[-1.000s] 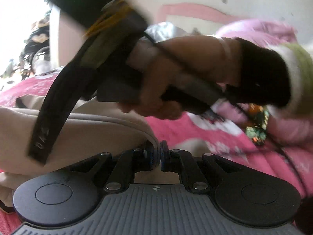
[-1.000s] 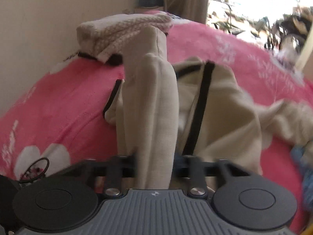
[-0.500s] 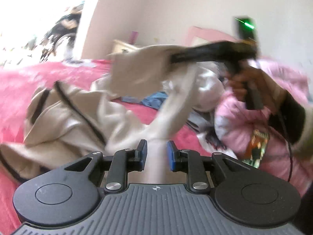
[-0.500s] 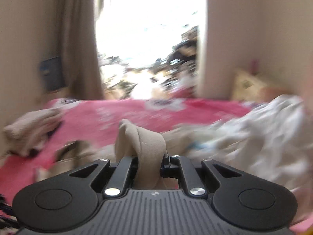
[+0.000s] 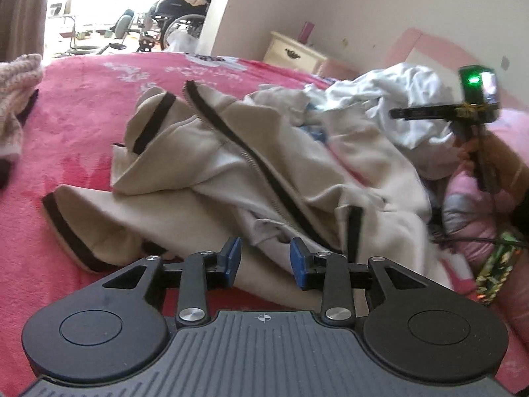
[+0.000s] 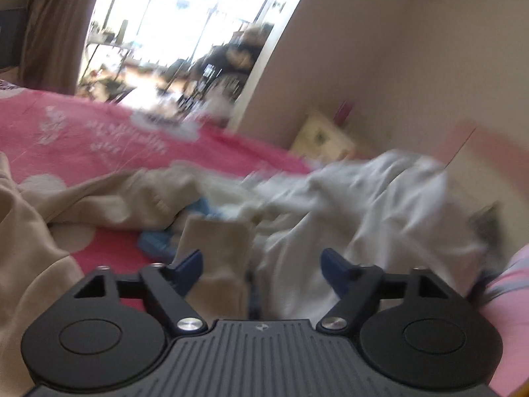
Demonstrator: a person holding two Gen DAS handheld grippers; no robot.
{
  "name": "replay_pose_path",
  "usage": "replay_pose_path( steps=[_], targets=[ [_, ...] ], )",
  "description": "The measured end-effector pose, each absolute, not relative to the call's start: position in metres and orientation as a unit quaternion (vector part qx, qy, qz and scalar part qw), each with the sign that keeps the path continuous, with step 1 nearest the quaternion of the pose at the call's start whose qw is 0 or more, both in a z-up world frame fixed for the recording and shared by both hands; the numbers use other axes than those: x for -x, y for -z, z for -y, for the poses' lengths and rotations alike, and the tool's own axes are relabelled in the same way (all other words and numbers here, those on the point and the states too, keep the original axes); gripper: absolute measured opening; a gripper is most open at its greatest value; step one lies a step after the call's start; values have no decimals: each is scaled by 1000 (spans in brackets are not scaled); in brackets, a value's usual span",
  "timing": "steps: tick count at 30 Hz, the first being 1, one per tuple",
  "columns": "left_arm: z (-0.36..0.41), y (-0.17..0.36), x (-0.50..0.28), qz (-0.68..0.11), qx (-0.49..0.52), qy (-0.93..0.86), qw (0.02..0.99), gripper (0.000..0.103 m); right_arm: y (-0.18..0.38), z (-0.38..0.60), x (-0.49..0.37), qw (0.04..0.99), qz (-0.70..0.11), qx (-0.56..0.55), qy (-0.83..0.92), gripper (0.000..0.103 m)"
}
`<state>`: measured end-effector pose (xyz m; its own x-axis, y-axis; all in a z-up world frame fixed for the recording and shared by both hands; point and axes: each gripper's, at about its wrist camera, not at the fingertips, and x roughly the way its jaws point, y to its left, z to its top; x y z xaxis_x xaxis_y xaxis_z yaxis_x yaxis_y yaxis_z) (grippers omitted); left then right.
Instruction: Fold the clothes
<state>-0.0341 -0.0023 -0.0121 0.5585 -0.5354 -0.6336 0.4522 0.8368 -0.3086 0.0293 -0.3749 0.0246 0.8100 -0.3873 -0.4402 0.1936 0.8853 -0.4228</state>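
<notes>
A beige jacket (image 5: pixel 231 165) with black trim and a black zip lies crumpled on the pink bedspread (image 5: pixel 82 106). My left gripper (image 5: pixel 264 261) hovers at its near hem. Its jaws are opening, and the blue pads (image 5: pixel 231 258) stand apart from the cloth under them. Off to the right, a hand holds my right gripper (image 5: pixel 400 113) over the clothes pile. In the blurred right wrist view my right gripper (image 6: pixel 263 264) is opening wide. A loose beige sleeve end (image 6: pixel 215 248) lies between the jaws beside the left pad (image 6: pixel 190 264), unpressed.
A heap of white clothes (image 5: pixel 396 106) with a blue piece (image 6: pixel 158 241) sits right of the jacket. A folded knit garment (image 5: pixel 16 92) lies at the far left. A cream nightstand (image 5: pixel 294 54) stands by the wall. Pink bedding (image 5: pixel 469 205) bulges at the right.
Both grippers were shut on beige cloth a second ago; both have let go and the sleeve has dropped. The right gripper swung right, toward the white heap.
</notes>
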Motion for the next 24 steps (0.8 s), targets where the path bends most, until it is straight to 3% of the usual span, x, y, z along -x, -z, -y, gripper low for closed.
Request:
replay_pose_path(
  steps=[5,11,16,20,22,23,24],
  targets=[
    [3,18,21,-365,14,254,896,33,-66,368,-5,973,-188,107,83,98],
    [0,27,-12,-345,-22,207,915,36,-60,307,-48,941,-291,-34,-169,99],
    [-7,32,-27,-347,-9,178,921,37,-18,205,-89,908,-348,37,-231,95],
    [-9,33,-23,-350,-10,178,920,37,18,161,-118,902,-371,92,-201,79],
    [-9,32,-19,-347,-16,181,920,37,34,157,-128,894,-391,117,-185,65],
    [-10,32,-18,-345,-17,182,920,37,39,159,-129,893,-396,120,-176,55],
    [-10,31,-16,-344,-17,183,921,37,39,168,-126,897,-393,112,-167,36]
  ],
)
